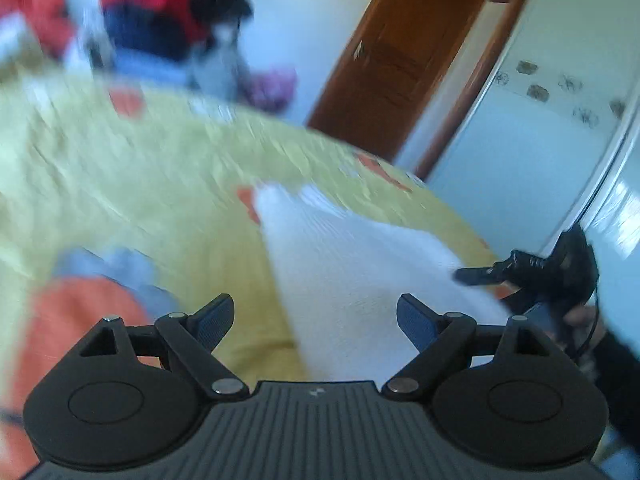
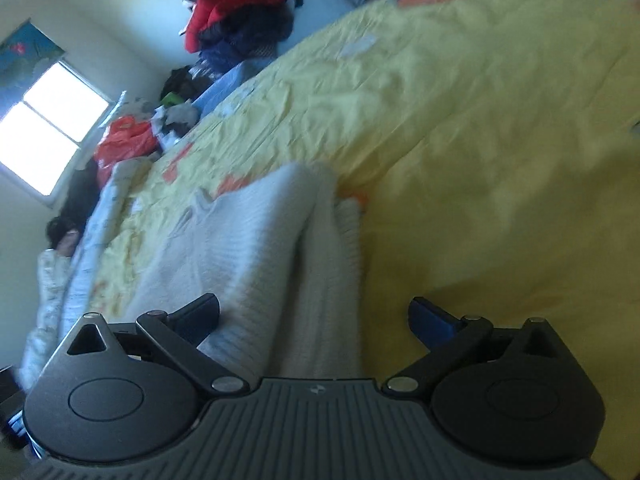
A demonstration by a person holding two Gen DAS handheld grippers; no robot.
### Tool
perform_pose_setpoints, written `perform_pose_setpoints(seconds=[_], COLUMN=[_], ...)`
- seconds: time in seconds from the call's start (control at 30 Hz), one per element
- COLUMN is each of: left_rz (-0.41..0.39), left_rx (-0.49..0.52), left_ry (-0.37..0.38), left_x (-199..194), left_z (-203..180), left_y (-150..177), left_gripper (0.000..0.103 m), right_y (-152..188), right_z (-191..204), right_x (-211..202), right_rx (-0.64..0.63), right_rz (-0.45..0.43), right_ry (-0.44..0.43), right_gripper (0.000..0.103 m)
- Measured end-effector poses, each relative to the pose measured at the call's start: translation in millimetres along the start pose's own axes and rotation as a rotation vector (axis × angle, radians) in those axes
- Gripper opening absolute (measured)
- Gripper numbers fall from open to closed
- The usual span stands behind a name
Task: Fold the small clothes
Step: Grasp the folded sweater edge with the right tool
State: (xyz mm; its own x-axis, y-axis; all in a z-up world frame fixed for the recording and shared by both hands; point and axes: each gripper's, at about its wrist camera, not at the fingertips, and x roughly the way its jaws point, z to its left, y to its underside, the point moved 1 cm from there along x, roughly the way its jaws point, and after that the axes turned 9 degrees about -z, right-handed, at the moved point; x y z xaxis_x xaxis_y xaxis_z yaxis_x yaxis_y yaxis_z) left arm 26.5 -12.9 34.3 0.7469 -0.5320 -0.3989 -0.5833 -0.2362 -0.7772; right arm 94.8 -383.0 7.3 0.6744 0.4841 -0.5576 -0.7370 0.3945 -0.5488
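Note:
A white knitted garment [image 1: 360,264] lies on the yellow bedspread [image 1: 140,168], folded over on itself. My left gripper [image 1: 316,320] is open and empty, just above the garment's near edge. The other gripper [image 1: 492,272] shows at the garment's right side in the left wrist view. In the right wrist view the same white garment [image 2: 256,248] lies ahead with a doubled fold along its right edge. My right gripper [image 2: 316,318] is open and empty over that fold. The left wrist view is blurred by motion.
An orange and blue cloth [image 1: 92,304] lies left of the white garment. A pile of red, dark and blue clothes [image 2: 240,16] sits at the far side of the bed. A wooden door [image 1: 400,56] and a window [image 2: 52,120] stand beyond the bed.

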Motion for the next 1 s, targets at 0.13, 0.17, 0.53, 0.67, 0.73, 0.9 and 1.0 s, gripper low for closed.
perform_pose_setpoints(seconds=[0.13,0.17,0.53,0.67,0.73,0.9,1.0], left_rz=[0.137,0.151,0.097,0.051,0.043,0.036,0.036], left_rx=[-0.22,-0.266,-0.122,-0.082,-0.061,-0.112,-0.268], left_ry=[0.099,0.108,0.025,-0.045,-0.1,-0.2,-0.117], left_x=[47,50,13,-2,-2,-3,-24], left_z=[16,14,-1,19,33,73,91], left_y=[6,12,-22,-58,-66,-43,-32], left_gripper=[0.089,0.085,0.042,0.043,0.044,0.084,0.087], right_y=[13,17,15,14,16,28,33], right_z=[13,20,60,86,92,87,71], right_x=[9,8,-11,19,40,83,71], right_rx=[-0.054,-0.115,-0.073,-0.064,-0.033,-0.014,0.133], right_rz=[0.016,0.015,-0.063,-0.038,-0.021,-0.005,0.013], right_ry=[-0.065,-0.047,-0.164,-0.226,-0.247,-0.165,-0.199], right_gripper=[0.086,0.078,0.049,0.049,0.049,0.083,0.095])
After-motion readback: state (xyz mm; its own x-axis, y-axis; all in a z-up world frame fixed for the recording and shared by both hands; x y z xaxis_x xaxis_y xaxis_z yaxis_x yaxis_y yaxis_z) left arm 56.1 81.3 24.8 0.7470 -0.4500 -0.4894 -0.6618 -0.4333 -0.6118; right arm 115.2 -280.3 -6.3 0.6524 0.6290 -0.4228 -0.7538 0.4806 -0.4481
